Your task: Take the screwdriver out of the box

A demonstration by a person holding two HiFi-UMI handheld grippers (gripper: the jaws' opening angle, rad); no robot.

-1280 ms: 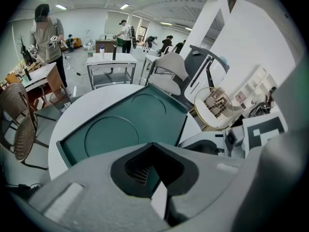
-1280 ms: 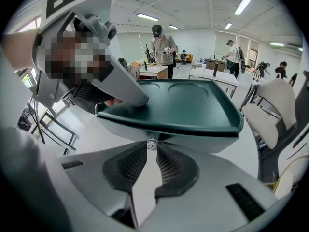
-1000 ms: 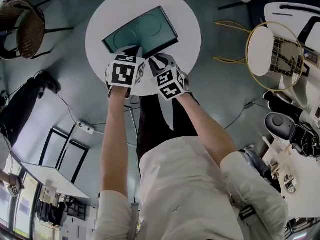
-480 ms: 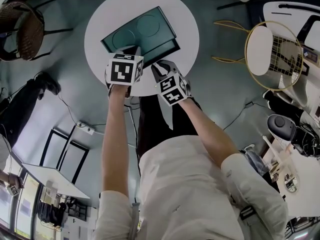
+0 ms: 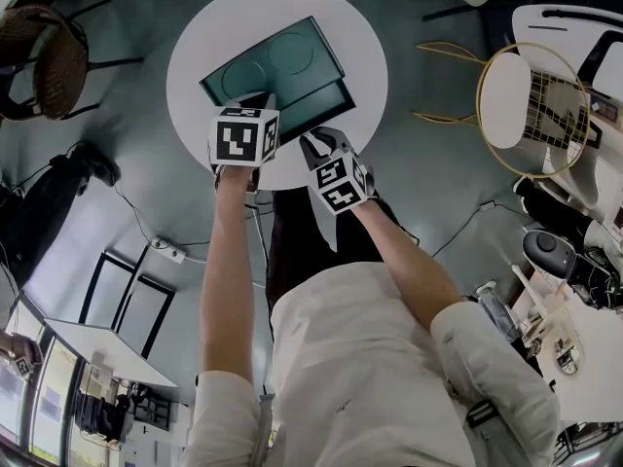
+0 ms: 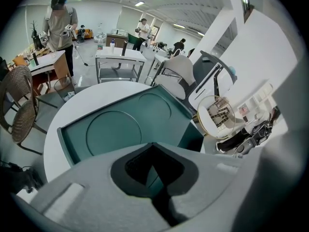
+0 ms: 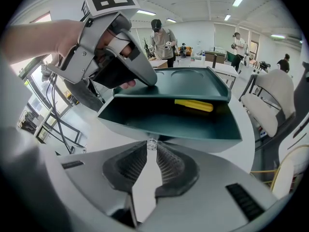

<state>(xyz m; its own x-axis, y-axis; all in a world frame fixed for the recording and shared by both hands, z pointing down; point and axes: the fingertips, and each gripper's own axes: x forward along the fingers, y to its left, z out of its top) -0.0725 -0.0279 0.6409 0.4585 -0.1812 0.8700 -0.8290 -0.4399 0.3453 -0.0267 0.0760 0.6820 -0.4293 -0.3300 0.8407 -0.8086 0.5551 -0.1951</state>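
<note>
A dark green box (image 5: 273, 61) lies on the round white table (image 5: 360, 37). Its drawer (image 7: 169, 120) stands pulled out from under the lid (image 7: 188, 79) toward me. A yellow screwdriver (image 7: 194, 105) lies at the back of the drawer, partly under the lid. My right gripper (image 7: 151, 146) is shut on a small clear knob on the drawer's front wall. My left gripper (image 6: 153, 146) is shut on the lid's near left corner; in the right gripper view the left gripper (image 7: 145, 79) sits on that corner. In the head view the screwdriver is hidden.
A wicker chair (image 5: 49, 56) stands left of the table and a gold wire chair (image 5: 531, 95) right of it. Cables and a power strip (image 5: 165, 249) lie on the floor. People stand at desks far behind the table (image 6: 60, 21).
The right gripper has drawn back toward me and the drawer has slid further out from under the lid. The left gripper has stayed on the lid.
</note>
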